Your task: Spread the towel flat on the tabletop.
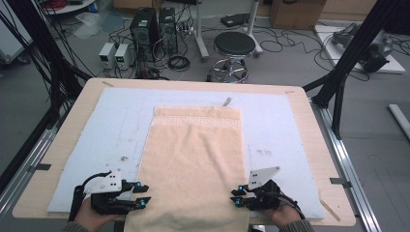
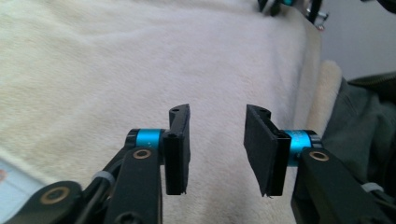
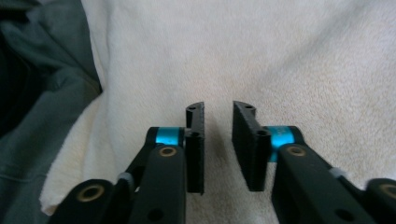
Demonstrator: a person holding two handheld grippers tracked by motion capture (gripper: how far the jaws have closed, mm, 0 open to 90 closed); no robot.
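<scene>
The towel (image 1: 193, 164) is lying down the tabletop's middle, its near end drooping over the near edge. Both the left gripper (image 1: 142, 192) and right gripper (image 1: 237, 197) are standing apart, gripping nothing, at its near corners. Closing too shallowly is risking a pinch of mere pile, letting the edge slip.

Looking along the right gripper (image 3: 218, 140), its two black jaws stand a little apart with a narrow gap between them, and nothing sits in that gap. Blue collars show just behind each pad. Past the jaws it's all cream towel (image 3: 289, 65), fluffy, with a few soft folds running across it. The towel's edge drops away on the left, where some grey-green fabric (image 3: 42, 93) bunches up beside it.
</scene>
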